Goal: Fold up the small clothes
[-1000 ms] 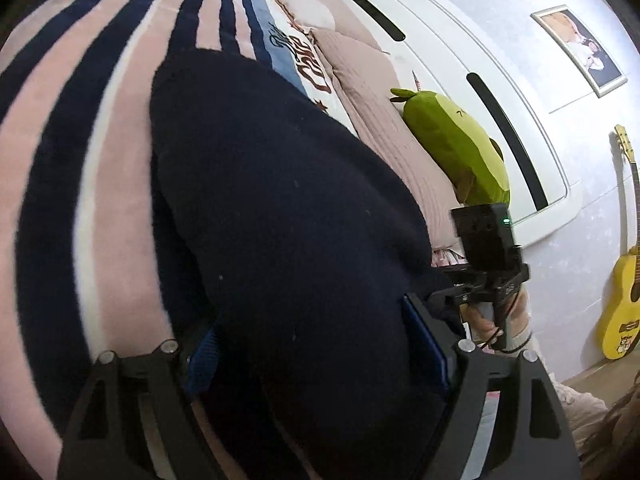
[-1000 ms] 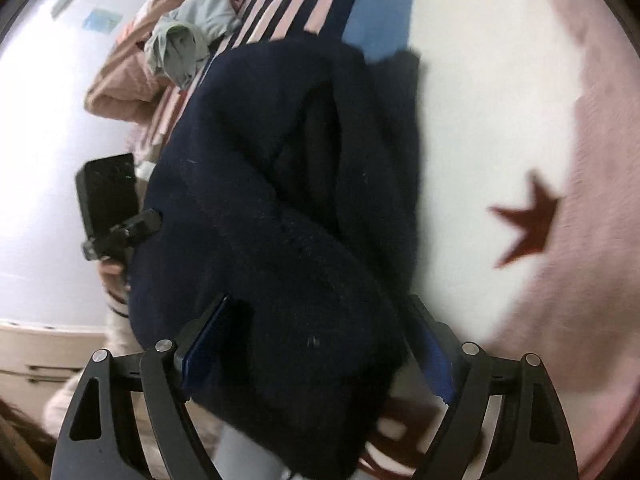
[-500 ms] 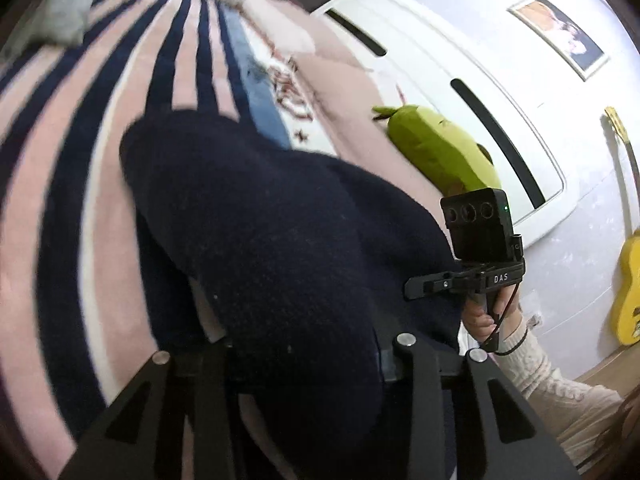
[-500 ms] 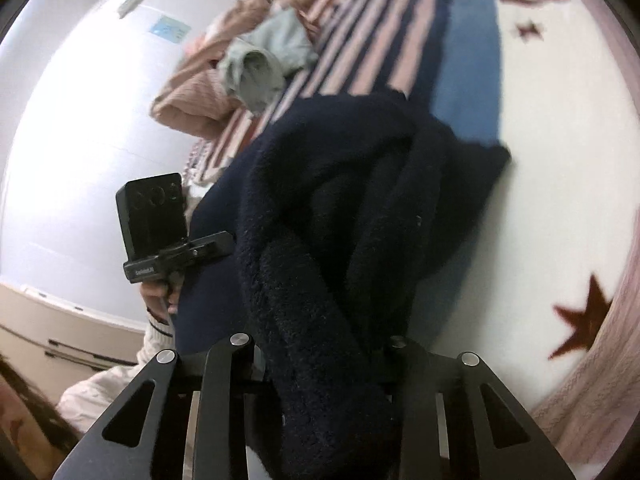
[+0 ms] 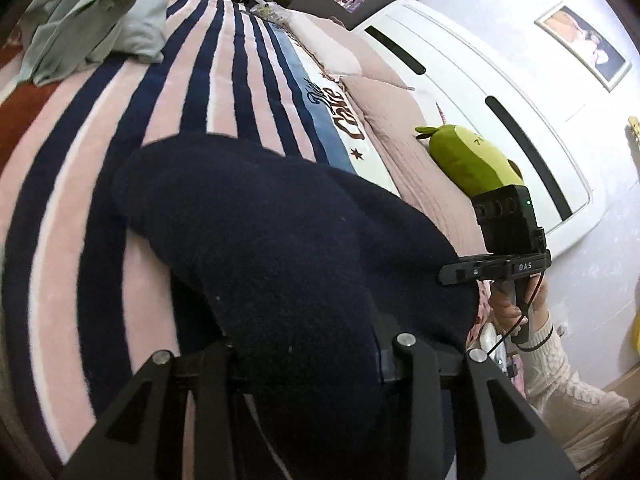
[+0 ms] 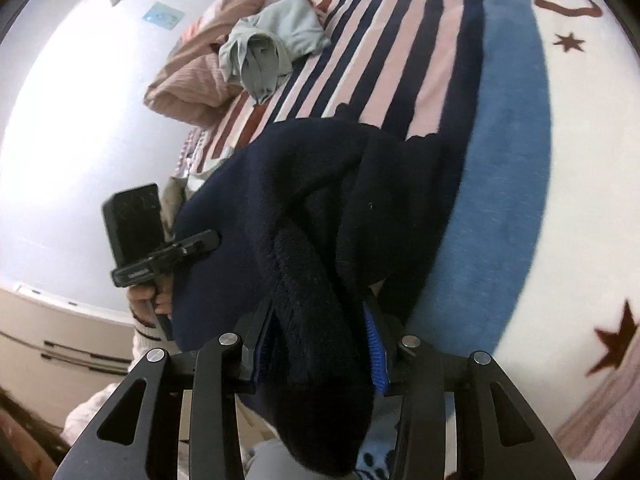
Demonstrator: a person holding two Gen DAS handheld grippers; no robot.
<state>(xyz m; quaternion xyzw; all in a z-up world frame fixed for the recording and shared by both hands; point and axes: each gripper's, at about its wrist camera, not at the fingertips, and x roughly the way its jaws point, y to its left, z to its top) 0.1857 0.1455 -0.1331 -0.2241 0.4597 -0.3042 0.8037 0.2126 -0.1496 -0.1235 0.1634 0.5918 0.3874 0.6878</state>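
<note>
The striped blanket [image 5: 224,64] covers the bed beneath my work area, its pink, navy and white bands running away from me toward a blue band and a white section with red script and stars. The navy fleece garment [image 5: 280,248] lies on this blanket directly in front of me, bunched into thick folds, with its near edge raised off the surface and its far portion resting on the stripes. In the right wrist view the same garment [image 6: 320,208] shows a deep crease running toward my tool. A white headboard [image 5: 480,92] stands at the far side of the bed, with pink pillows [image 5: 384,112] against it and a green plush toy [image 5: 468,160] lying beside them. A crumpled grey-green garment [image 5: 88,12] sits well apart from the navy one, near a rumpled pink quilt [image 6: 196,72]. My left gripper [image 5: 308,356] has its jaws drawn in tight on a thick roll of the navy fleece, which fills the gap between them completely. My right gripper [image 6: 320,344] is likewise clamped on a fold of the same fabric, the blue pads [image 6: 374,344] pressed against the cloth on both sides.
</note>
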